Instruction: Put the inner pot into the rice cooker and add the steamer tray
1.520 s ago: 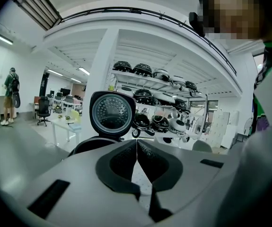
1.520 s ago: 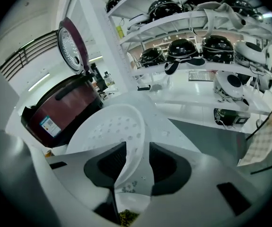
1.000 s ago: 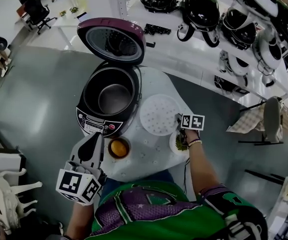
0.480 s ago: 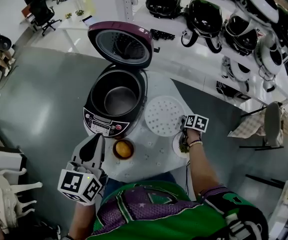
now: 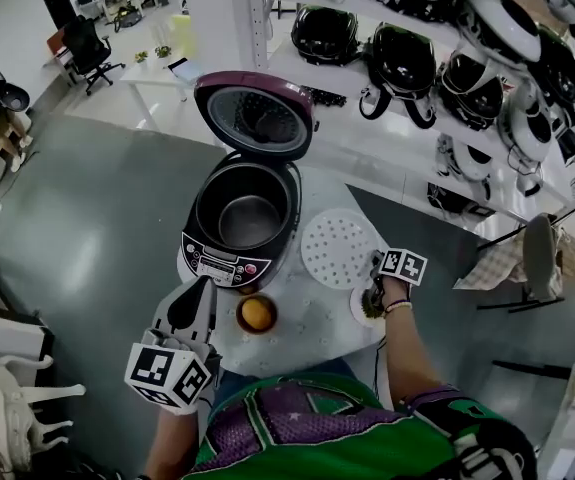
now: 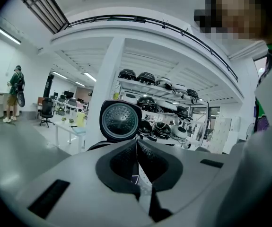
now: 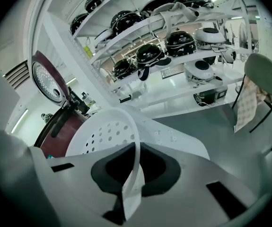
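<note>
Right gripper (image 5: 375, 266) jaws gripped the steamer tray (image 5: 335, 248) rim at 4 o'clock; left gripper (image 5: 204, 288) jaws closed, empty.

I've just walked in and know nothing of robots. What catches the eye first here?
The purple rice cooker on the small white table stands out, its lid thrown open and the metal inner pot already inside. Just right of it, the right gripper has its jaws shut on the rim of the white perforated steamer tray. Behind, shelves carry rows of rounded black and white objects.
</note>
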Demonstrator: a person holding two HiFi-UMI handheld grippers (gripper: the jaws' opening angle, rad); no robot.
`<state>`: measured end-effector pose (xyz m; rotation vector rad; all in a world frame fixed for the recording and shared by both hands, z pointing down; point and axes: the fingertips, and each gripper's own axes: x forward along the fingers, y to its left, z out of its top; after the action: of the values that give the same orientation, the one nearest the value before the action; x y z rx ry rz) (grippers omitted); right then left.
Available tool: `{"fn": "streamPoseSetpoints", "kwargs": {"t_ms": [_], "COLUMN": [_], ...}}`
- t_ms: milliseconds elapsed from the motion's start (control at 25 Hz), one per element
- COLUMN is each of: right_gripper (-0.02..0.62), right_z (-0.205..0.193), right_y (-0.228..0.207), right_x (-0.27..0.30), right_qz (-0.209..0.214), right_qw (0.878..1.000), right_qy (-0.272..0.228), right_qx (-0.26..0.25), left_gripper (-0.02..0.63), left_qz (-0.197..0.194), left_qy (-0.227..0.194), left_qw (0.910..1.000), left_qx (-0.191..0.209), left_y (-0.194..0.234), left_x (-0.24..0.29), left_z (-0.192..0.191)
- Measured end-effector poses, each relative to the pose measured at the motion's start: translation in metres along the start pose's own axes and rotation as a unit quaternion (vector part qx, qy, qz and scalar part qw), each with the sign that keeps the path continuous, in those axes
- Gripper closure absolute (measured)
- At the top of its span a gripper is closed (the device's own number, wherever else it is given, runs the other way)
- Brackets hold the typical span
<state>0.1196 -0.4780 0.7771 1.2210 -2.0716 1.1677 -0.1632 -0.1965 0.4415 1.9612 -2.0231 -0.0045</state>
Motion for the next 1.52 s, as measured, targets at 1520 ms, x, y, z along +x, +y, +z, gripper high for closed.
{"fn": "streamPoseSetpoints", "kwargs": {"t_ms": [1520], "right_gripper": [0.563], "right_z": [0.083], "right_y": [0.215], "right_x": [-0.114], "right_qz": [0.104], "right_qw": [0.988], "right_qy": [-0.108], "right_qx": [-0.029], "left_gripper": [0.583], "left_qz": [0.005], "left_qy": [-0.068], "left_qw": [0.9976], "left_qx": [0.011], "left_y": [0.069], "left_x": [-0.092], "left_z": [0.058]}}
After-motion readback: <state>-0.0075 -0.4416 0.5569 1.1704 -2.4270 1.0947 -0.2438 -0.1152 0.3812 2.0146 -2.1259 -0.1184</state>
